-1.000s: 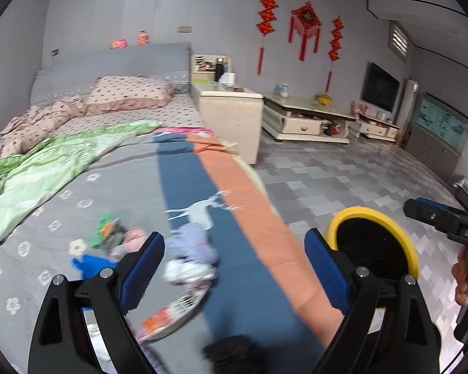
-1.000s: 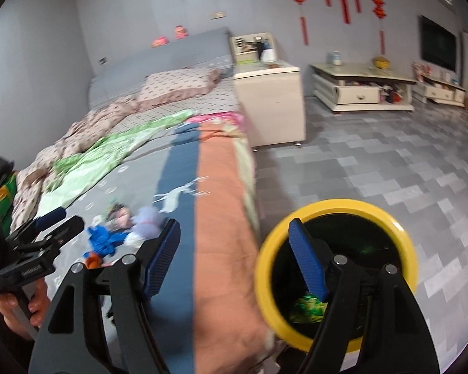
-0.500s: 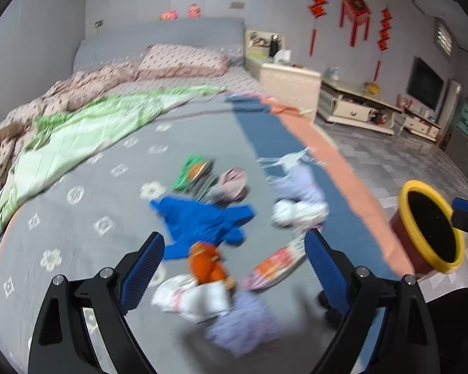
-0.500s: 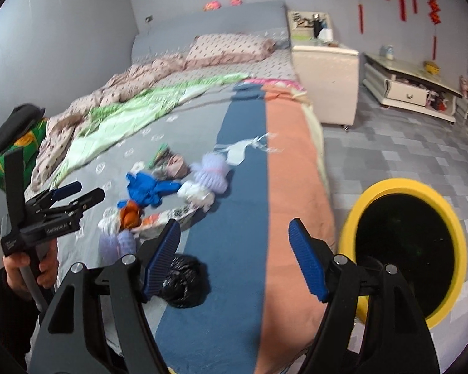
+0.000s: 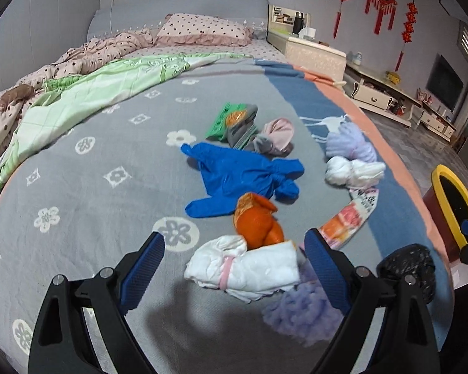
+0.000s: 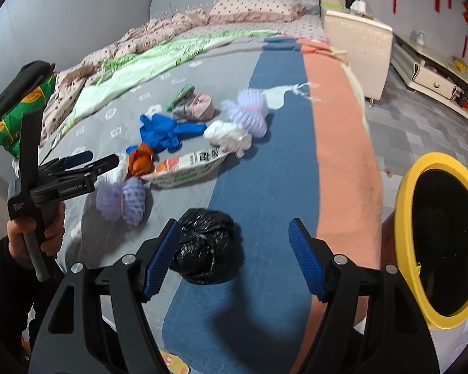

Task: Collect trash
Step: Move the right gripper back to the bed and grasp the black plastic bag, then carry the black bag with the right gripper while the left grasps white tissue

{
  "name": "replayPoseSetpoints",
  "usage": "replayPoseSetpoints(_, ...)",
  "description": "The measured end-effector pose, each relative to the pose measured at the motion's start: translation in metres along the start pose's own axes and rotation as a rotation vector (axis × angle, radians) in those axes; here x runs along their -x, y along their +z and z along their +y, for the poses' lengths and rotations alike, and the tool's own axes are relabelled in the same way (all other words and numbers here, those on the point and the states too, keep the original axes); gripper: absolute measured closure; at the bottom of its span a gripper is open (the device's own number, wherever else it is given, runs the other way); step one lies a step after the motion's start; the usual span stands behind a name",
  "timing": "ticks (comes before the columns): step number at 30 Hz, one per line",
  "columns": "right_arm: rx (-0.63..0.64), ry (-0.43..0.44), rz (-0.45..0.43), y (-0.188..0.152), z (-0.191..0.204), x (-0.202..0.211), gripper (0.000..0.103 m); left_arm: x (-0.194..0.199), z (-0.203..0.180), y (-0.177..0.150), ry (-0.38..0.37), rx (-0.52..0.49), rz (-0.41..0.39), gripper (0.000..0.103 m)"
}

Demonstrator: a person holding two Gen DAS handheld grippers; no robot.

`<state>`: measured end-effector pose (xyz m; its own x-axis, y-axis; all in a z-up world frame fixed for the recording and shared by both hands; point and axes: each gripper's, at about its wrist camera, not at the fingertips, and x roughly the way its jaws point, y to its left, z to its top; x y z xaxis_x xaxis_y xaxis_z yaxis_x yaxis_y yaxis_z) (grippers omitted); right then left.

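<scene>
While both devices point down at the bed (image 5: 109, 143), the left hand-held gripper (image 5: 234, 261) stands wide open, its blue pads (image 5: 143, 265) apart and gripping nothing; a white bundle tied with a pink band (image 5: 246, 268) lies on the grey blanket between and just beyond them. An orange wrapper (image 5: 257, 218) touches the bundle's far edge, and a blue glove (image 5: 240, 174) spreads beyond it. Farther back lie a green packet (image 5: 221, 121) and a pink-and-grey wad (image 5: 274, 135); to the right sit a lilac foam net (image 5: 351, 141), a white crumpled wad (image 5: 352, 171) and a printed snack bag (image 5: 349, 221). A second lilac foam net (image 5: 299, 314) lies beside the right-hand pad. The right hand-held gripper (image 6: 234, 258) is likewise wide open and empty; a black plastic bag (image 6: 204, 246) rests on the blue stripe of the blanket, close against its left-hand pad, though contact cannot be confirmed. A yellow-rimmed bin (image 6: 405, 249) stands on the floor beside the bed, at the right of this view. The person's left hand (image 6: 36, 233), in a dark sleeve, grips the handle of the other device at the left edge.
</scene>
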<state>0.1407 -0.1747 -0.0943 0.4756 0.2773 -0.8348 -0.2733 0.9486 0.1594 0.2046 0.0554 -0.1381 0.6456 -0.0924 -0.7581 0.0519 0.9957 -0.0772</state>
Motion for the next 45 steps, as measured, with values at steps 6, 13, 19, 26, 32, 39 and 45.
replayPoseSetpoints(6,0.018,0.012,0.041,-0.009,0.008,-0.017,0.034,-0.01,-0.002,-0.005,-0.001,-0.012,0.015,0.017)
replayPoseSetpoints(13,0.044,0.018,0.088,-0.014,0.017,-0.033,0.034,-0.016,0.003,-0.01,-0.025,-0.01,0.036,0.038)
replayPoseSetpoints(19,0.052,0.027,0.112,-0.015,0.024,-0.044,0.034,-0.018,0.002,-0.015,-0.031,-0.033,0.032,0.053)
replayPoseSetpoints(26,0.079,0.043,0.129,-0.017,0.038,-0.055,0.051,-0.018,0.007,-0.016,-0.039,-0.017,0.016,0.08)
replayPoseSetpoints(32,0.096,0.054,0.124,-0.017,0.046,-0.058,0.068,-0.017,0.002,-0.016,-0.051,-0.032,0.007,0.097)
replayPoseSetpoints(39,0.108,0.051,0.081,-0.015,0.05,-0.049,0.076,-0.015,0.007,-0.016,-0.076,-0.005,-0.002,0.098)
replayPoseSetpoints(45,0.095,0.074,0.033,-0.009,0.048,-0.034,0.076,-0.002,0.015,-0.012,-0.084,0.01,-0.027,0.098)
